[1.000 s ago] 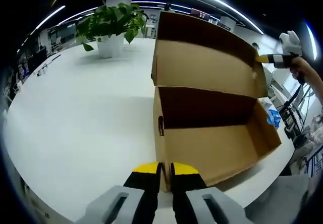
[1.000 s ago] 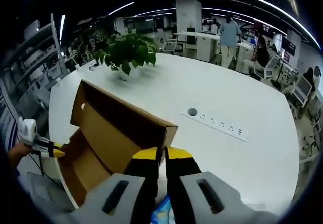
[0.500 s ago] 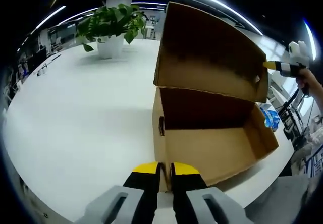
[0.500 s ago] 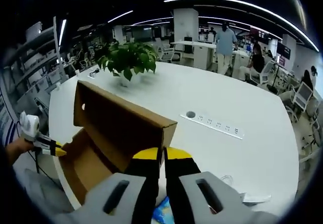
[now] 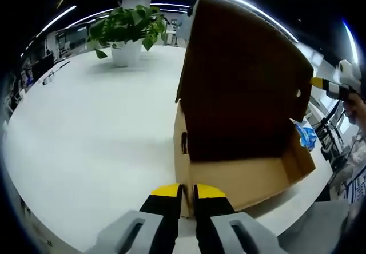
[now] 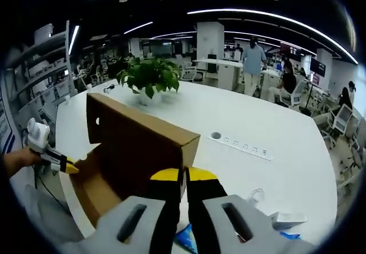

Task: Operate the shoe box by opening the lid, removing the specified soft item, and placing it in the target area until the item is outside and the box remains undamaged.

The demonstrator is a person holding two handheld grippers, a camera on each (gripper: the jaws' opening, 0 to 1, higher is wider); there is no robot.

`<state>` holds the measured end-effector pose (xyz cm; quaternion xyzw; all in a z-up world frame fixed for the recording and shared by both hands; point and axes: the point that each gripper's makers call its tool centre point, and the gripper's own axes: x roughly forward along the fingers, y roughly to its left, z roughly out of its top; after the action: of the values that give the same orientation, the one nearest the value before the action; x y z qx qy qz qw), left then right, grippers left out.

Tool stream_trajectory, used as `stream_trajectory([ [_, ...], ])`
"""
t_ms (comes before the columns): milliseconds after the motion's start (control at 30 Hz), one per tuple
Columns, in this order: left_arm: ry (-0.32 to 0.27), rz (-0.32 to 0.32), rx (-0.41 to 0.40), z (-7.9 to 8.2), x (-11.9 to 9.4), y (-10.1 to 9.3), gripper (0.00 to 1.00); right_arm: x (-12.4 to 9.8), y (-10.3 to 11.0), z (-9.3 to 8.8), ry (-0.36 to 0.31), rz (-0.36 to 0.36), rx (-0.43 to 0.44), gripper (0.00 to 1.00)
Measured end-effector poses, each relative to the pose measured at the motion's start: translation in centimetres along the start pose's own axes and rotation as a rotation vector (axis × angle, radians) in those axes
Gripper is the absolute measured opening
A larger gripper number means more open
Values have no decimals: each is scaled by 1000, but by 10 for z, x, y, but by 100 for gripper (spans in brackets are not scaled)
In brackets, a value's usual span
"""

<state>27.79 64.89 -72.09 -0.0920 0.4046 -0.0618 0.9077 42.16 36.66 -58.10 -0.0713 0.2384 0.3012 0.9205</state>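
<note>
Both grippers are pinched shut on cardboard: the left gripper (image 5: 186, 192) on the near wall of the shoe box (image 5: 246, 174), the right gripper (image 6: 184, 177) on the free edge of the lid (image 6: 137, 145). Since a second ago the lid has swung down from tilted back to nearly upright over the opening, hiding most of the interior. The plain brown box sits at the near edge of the white table (image 5: 97, 128), well apart from the potted plant (image 5: 126, 28) at the far side.
</note>
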Motion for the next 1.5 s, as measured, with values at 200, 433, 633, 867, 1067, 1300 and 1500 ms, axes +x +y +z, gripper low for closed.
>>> stream_trajectory([
  [200, -11, -8, -9, 0, -1, 0, 8, -12, 8, -6, -19, 7, 56, 2],
  [433, -32, -20, 7, -1, -2, -2, 9, -26, 22, -18, -53, -21, 40, 1],
  [633, -41, -25, 34, -1, -5, -4, 11, -37, 31, -30, -75, -29, 59, 2],
  [867, -115, -35, 91, 16, -27, -7, 22, -46, 39, -43, -87, -14, 37, 3],
  [1067, -178, -35, 170, 38, -52, -9, 27, -53, 49, -57, -105, 10, 21, 5],
  [1300, -218, -59, 247, 53, -65, -19, 31, -63, 62, -69, -134, 57, -37, 7],
  [1500, -243, -81, 310, 56, -69, -27, 33, -66, 70, -76, -144, 92, -85, 11],
])
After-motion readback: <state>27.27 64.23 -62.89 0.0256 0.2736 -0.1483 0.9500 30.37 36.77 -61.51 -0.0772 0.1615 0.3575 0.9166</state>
